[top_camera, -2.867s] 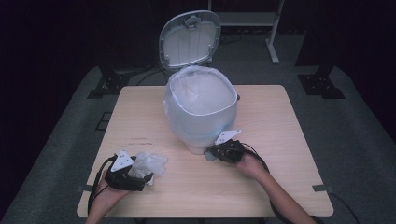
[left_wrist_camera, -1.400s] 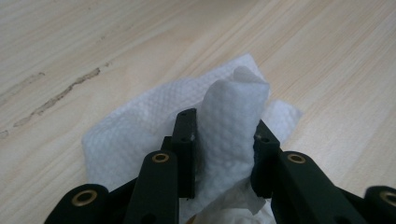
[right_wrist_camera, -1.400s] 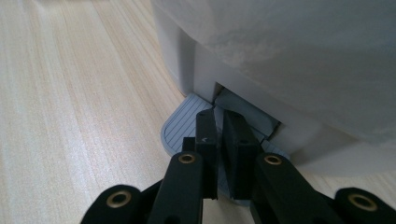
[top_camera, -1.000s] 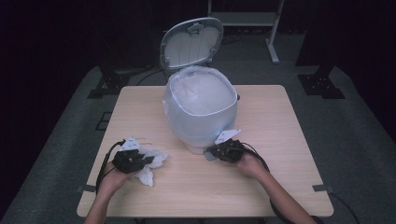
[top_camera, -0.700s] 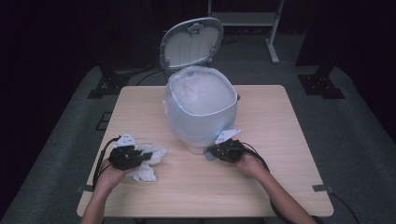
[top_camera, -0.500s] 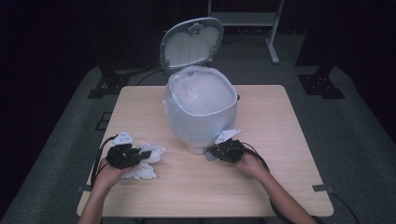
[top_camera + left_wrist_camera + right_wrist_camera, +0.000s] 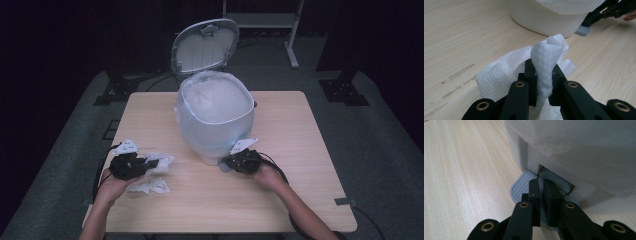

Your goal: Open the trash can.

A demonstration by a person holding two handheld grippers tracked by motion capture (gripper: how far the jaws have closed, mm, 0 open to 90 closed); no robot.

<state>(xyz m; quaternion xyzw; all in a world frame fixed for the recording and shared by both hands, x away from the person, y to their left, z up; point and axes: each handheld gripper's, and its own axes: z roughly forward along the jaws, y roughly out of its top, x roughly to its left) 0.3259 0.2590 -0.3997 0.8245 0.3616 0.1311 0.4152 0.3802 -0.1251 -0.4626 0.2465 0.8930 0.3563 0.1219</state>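
Two things matter here. The white pedal bin lined with a thin plastic bag (image 7: 215, 117) stands mid-table with its lid up, because the right gripper (image 7: 235, 161), jaws closed together, presses the grey ribbed foot pedal (image 7: 524, 186). Near the table's left front, the left gripper (image 7: 541, 75) has just tightened its jaws on a crumpled white paper towel (image 7: 546, 60) and lifted it slightly off the wooden table (image 7: 295, 130). A smaller wad (image 7: 149, 186) lies beside it. I'd say the towel goes binward next.

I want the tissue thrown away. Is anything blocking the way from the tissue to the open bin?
Nothing visible does. The left gripper holds the tissue, the table between is bare, and the bin stands open, its lid up.
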